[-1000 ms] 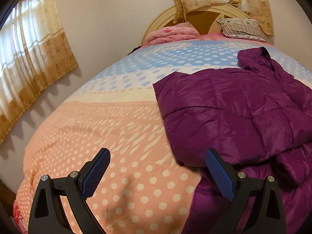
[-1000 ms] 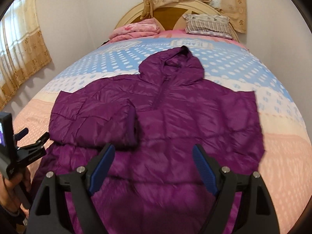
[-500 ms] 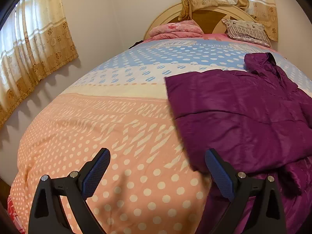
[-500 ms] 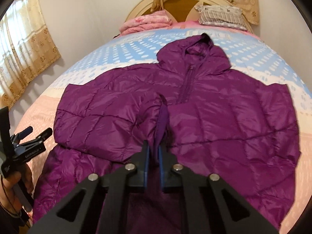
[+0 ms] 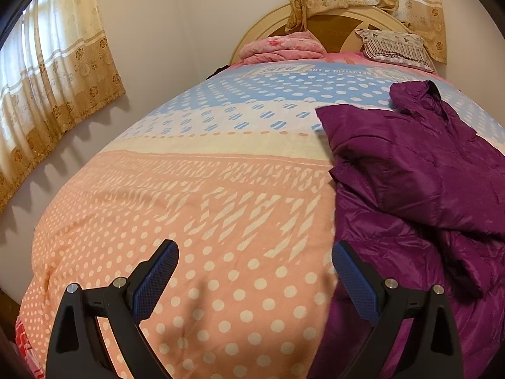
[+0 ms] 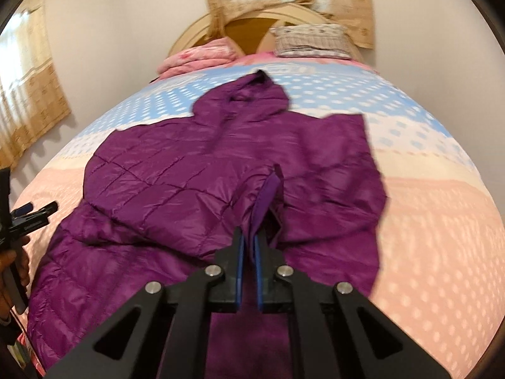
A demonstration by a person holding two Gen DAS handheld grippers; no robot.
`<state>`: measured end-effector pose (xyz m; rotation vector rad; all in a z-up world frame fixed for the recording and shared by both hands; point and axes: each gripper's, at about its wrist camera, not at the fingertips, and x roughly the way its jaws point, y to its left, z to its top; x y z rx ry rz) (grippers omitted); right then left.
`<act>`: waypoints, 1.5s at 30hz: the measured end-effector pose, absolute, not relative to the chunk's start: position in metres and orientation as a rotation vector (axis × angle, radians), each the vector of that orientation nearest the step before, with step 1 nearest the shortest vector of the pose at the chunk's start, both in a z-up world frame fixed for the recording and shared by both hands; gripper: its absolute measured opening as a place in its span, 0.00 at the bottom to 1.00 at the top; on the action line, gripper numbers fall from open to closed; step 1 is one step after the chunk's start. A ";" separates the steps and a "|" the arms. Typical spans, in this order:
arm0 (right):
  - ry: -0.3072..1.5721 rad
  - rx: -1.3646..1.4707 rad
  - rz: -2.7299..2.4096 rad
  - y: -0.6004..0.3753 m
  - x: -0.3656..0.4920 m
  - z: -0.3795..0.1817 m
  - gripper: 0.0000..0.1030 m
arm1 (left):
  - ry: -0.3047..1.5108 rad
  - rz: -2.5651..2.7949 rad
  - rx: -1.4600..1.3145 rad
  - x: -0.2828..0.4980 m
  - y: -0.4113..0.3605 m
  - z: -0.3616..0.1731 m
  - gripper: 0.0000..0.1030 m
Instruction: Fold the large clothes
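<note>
Right wrist: right hand-held gripper (image 6: 248, 246) pinching jacket (image 6: 176, 195) cuff, left hand-held gripper (image 5: 254, 279) wide apart over bedspread (image 5: 189, 189) beside jacket edge.

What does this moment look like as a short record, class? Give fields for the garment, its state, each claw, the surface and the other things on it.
garment: purple hooded jacket
state: lying spread on the bed, one sleeve cuff lifted across the front
right claw: shut on the sleeve cuff
left claw: open, holding nothing, above the quilt beside the jacket's edge
surface: dotted quilt, peach near, blue far
other things: pink blanket and pillow by the headboard
</note>
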<state>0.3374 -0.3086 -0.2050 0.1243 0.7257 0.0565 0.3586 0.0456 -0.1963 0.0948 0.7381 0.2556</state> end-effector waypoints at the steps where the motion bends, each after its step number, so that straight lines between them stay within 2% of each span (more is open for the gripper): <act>1: 0.729 0.125 0.047 -0.311 0.339 -0.207 0.08 | 0.736 0.250 0.102 0.359 0.042 -0.195 0.95; 5: 0.739 0.118 -0.014 -0.321 0.339 -0.215 0.08 | 0.729 0.231 0.130 0.360 0.031 -0.192 0.95; 8: 0.747 0.160 -0.020 -0.329 0.341 -0.218 0.16 | 0.733 0.224 0.144 0.364 0.025 -0.193 0.95; 9: 0.752 0.170 -0.022 -0.332 0.339 -0.219 0.29 | 0.734 0.225 0.146 0.364 0.024 -0.194 0.95; 10: 0.757 0.189 -0.021 -0.335 0.338 -0.217 0.48 | 0.734 0.224 0.149 0.365 0.024 -0.193 0.95; 11: 0.750 0.198 -0.029 -0.338 0.334 -0.213 0.53 | 0.732 0.222 0.150 0.367 0.023 -0.192 0.95; 12: 0.742 0.199 -0.045 -0.341 0.329 -0.209 0.54 | 0.729 0.222 0.152 0.368 0.023 -0.191 0.95; 14: 0.730 0.194 -0.083 -0.348 0.322 -0.197 0.52 | 0.724 0.224 0.144 0.373 0.023 -0.184 0.95; 16: 0.698 0.209 -0.098 -0.353 0.317 -0.182 0.35 | 0.718 0.208 0.095 0.382 0.021 -0.172 0.95; 21: 0.666 0.183 -0.019 -0.335 0.336 -0.160 0.31 | 0.673 0.107 0.050 0.405 -0.019 -0.150 0.95; 26: 0.724 0.091 0.049 -0.309 0.369 -0.190 0.30 | 0.700 0.061 0.154 0.428 -0.070 -0.186 0.95; 29: 0.787 0.108 0.037 -0.313 0.378 -0.224 0.24 | 0.782 0.065 0.176 0.441 -0.077 -0.218 0.95; 31: 0.812 0.129 0.034 -0.317 0.379 -0.244 0.19 | 0.774 0.059 0.149 0.441 -0.075 -0.216 0.95; 37: 0.816 0.184 0.059 -0.327 0.376 -0.242 0.17 | 0.786 0.053 0.146 0.441 -0.073 -0.213 0.95; 42: 0.727 0.212 0.072 -0.353 0.356 -0.205 0.20 | 0.660 -0.020 0.127 0.417 -0.060 -0.157 0.95; 45: 0.676 0.233 0.011 -0.378 0.365 -0.180 0.20 | 0.631 -0.018 0.121 0.434 -0.046 -0.132 0.95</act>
